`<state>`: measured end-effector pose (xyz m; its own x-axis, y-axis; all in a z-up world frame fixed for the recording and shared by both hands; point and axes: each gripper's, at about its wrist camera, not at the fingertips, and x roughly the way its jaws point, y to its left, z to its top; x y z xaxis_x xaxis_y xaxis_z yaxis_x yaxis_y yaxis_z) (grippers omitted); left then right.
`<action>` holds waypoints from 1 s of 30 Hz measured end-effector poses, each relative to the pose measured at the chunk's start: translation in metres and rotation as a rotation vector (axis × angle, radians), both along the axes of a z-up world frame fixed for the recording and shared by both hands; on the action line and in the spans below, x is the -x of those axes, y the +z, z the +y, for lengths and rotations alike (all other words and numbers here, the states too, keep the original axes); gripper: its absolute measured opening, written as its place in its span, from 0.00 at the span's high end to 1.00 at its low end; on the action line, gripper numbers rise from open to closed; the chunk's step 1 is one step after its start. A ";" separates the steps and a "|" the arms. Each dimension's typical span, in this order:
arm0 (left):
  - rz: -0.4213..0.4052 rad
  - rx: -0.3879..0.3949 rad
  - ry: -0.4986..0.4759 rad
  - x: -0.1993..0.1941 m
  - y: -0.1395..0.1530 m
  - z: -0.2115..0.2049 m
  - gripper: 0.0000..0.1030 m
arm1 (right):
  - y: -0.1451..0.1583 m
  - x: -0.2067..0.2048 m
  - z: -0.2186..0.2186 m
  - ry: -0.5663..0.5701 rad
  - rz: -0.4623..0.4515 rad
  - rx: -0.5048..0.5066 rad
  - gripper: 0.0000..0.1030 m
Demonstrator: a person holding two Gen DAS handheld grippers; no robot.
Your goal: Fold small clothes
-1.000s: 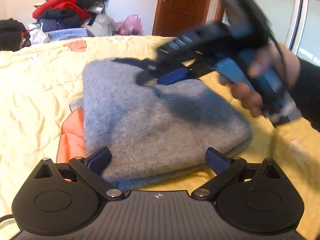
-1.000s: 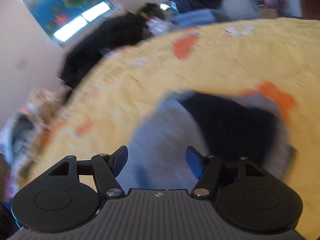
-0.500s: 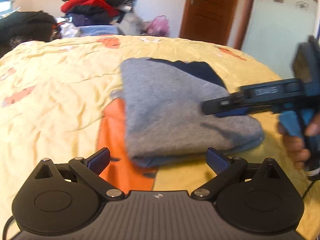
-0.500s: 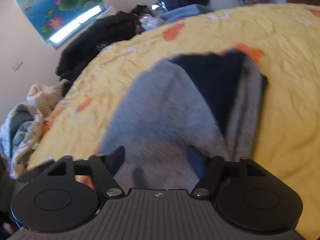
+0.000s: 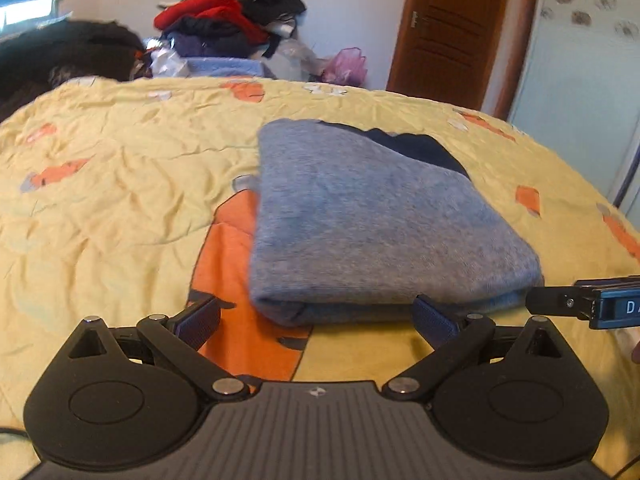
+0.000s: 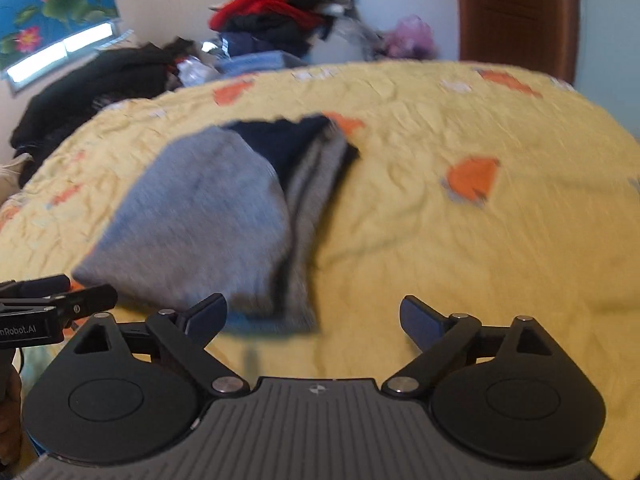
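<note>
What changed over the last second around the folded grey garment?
The right tool withdrew off the grey garment to its right edge; its jaws have just been opening, nothing between them. The garment stays folded on the yellow bedspread; the left tool remains open.

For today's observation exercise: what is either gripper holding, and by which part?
Nothing. Both the left gripper and right gripper are open, clear of the folded grey garment.

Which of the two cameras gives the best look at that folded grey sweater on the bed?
The left wrist view: the grey sweater fills the middle, sharp, with its folded front edge plain. The right wrist view shows it blurred and off to the left, though its stacked side layers and dark blue part show there.
</note>
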<state>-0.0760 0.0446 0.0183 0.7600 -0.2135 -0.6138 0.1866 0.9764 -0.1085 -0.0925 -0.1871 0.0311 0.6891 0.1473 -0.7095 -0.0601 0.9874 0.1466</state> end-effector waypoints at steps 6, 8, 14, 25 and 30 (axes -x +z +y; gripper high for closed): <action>0.027 -0.069 -0.023 -0.003 -0.011 -0.013 0.00 | -0.013 0.013 0.006 -0.058 -0.022 0.039 0.00; 0.028 -0.083 -0.027 -0.002 -0.011 -0.014 0.00 | -0.017 0.016 0.011 -0.065 -0.056 0.064 0.00; 0.032 -0.113 -0.029 -0.002 -0.011 -0.017 0.00 | -0.025 0.021 0.029 -0.066 -0.108 0.160 0.00; 0.031 -0.113 -0.004 -0.003 -0.012 -0.015 0.00 | -0.026 0.021 0.033 -0.077 -0.116 0.176 0.00; 0.031 -0.114 -0.001 -0.003 -0.013 -0.015 0.00 | -0.026 0.021 0.033 -0.077 -0.117 0.173 0.00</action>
